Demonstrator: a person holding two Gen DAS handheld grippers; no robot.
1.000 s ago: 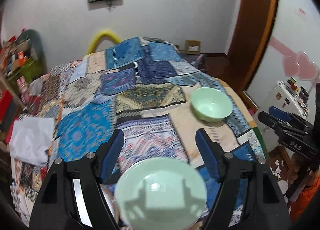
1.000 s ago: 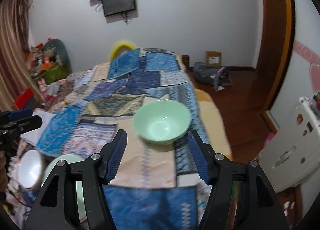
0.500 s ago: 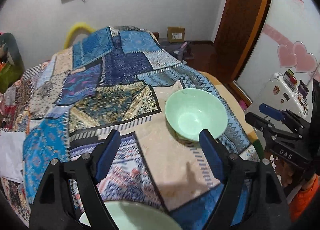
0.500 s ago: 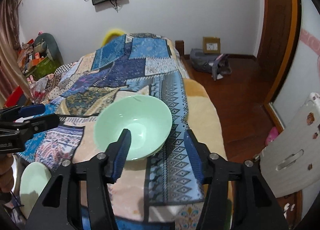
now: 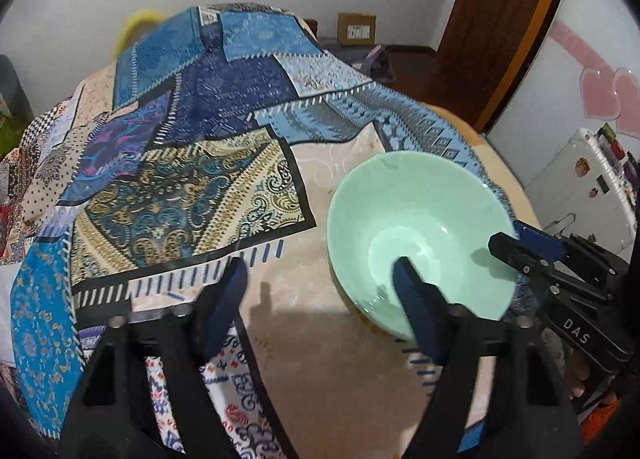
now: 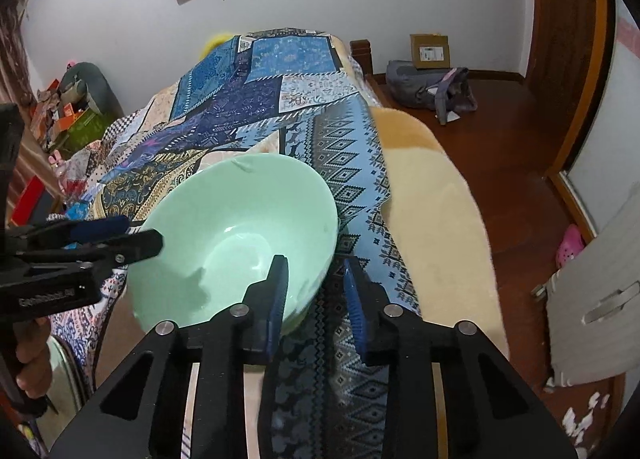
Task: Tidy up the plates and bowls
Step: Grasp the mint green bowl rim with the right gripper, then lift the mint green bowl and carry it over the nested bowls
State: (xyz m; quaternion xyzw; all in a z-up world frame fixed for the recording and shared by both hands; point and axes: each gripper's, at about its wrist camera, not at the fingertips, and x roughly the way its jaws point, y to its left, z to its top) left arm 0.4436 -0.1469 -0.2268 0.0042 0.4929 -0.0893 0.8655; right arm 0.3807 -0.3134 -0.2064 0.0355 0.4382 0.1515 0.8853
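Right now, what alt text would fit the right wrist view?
The right gripper straddles the near rim of a mint green bowl on a blue patchwork cloth, one finger inside, one outside, not yet closed. The left gripper reaches in from the left.

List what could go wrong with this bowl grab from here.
1. The green bowl sits on a soft patchwork quilt near the bed's edge; a nudge could tip it.
2. The right tool straddles only the thin rim, so it may slip.
3. The left tool crowds the same bowl; they could collide.

light: even, bright | shadows: soft | edges: fisheye-warped, dark corners
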